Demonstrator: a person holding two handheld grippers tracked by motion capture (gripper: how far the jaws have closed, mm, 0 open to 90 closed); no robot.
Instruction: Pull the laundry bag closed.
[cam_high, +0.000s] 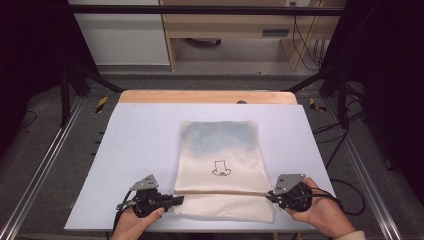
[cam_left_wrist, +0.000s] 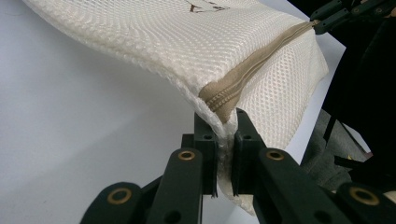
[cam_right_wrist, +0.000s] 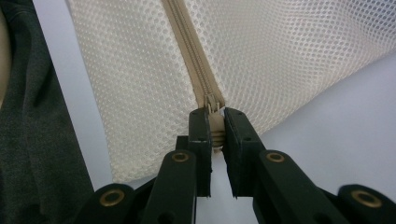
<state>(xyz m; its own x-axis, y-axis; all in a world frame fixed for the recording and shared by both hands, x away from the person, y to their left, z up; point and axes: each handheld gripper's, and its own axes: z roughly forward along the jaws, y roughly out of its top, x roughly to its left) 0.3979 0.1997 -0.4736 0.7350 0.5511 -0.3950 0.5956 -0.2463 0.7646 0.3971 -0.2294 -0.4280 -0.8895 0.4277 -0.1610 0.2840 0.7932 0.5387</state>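
Observation:
A cream mesh bag (cam_high: 220, 150) lies flat on the pale table (cam_high: 135, 150), with something bluish-grey inside its far half. A tan zipper (cam_high: 225, 192) runs across it near the front edge. My left gripper (cam_high: 177, 200) is shut on the bag's left edge at the zipper's end (cam_left_wrist: 224, 100), and the mesh lifts off the table there. My right gripper (cam_high: 270, 195) is shut on the zipper pull (cam_right_wrist: 212, 100) at the right end. In the left gripper view the jaws (cam_left_wrist: 225, 135) pinch the mesh, and the right gripper (cam_left_wrist: 327, 21) shows far off. The right gripper's own fingertips (cam_right_wrist: 215, 126) clamp the pull.
A small black drawing (cam_high: 220, 168) marks the bag's middle. A wooden strip (cam_high: 200, 96) borders the table's far edge. Metal rails (cam_high: 45, 165) run along both sides, cables (cam_high: 345, 195) trail at the right, and a dark garment (cam_right_wrist: 42, 140) hangs close to the right gripper.

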